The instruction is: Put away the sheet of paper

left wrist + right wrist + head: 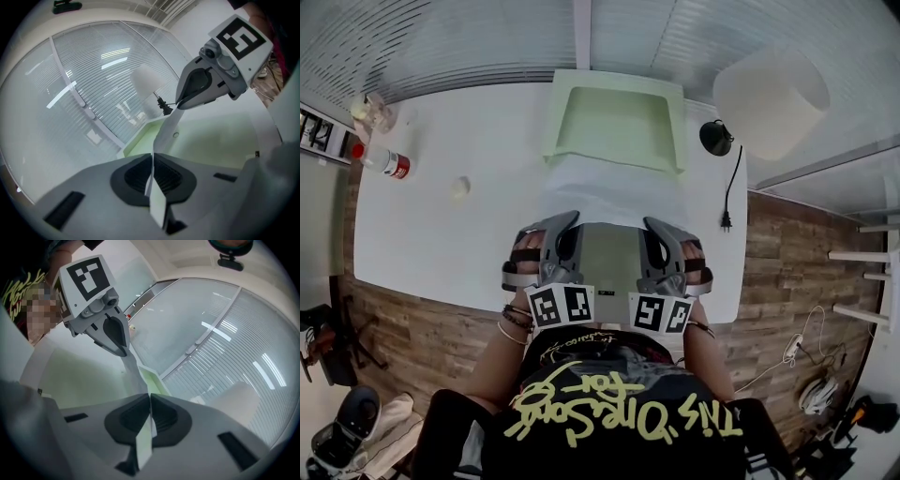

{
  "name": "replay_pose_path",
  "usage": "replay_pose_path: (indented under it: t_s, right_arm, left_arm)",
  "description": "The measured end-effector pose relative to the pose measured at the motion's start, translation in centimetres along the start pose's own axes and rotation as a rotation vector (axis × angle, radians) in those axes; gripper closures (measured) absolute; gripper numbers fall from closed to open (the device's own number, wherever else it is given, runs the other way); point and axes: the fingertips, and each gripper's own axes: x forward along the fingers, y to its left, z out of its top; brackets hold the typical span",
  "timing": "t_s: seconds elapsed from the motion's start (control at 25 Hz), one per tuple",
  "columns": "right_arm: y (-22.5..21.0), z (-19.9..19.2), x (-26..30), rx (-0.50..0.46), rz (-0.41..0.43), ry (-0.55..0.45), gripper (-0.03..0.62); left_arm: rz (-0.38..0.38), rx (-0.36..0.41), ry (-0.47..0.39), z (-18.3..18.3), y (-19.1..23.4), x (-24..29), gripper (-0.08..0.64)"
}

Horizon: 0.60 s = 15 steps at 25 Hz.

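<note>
You held the sheet of paper (609, 195) with both tools above the white surface (441, 234), one at each near corner. Your left hand-held gripper (565, 219) was clenched on the sheet's left near corner. In the left gripper view the dark pads (136, 176) met on the thin white edge, and a small tab of paper stuck out on the near side of the jaws. Your right hand-held gripper (653, 225) was clamped the same way on the right near corner, its pads (166, 416) pressed flat against the paper.

The sheet stretched between the two tools, and each gripper view showed it edge-on, running as a pale band across to the other tool's jaws. From the head view it lay spread out in front of you, raised off the surface at your end, with its far edge at the near rim of the light green tray (619, 127). The tray sat at the far middle of the surface, and its floor looked bare.

A lamp with a white shade (771, 98) stood to the right of the tray, with its black plug (725, 221) lying loose on the surface. A bottle with a red cap (384, 161) lay far to the left, and a small pale round object (460, 187) sat nearer the middle, well apart from the sheet.
</note>
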Motion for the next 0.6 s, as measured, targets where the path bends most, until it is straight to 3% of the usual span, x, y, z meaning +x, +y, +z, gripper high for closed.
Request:
replay_pose_path:
  t_s: [0.6]
  right_arm:
    - [1.4, -0.9, 1.3, 0.026, 0.007, 0.072, 0.584]
  left_arm:
    - [-0.091, -0.003, -0.023, -1.5, -0.8, 1.1, 0.552]
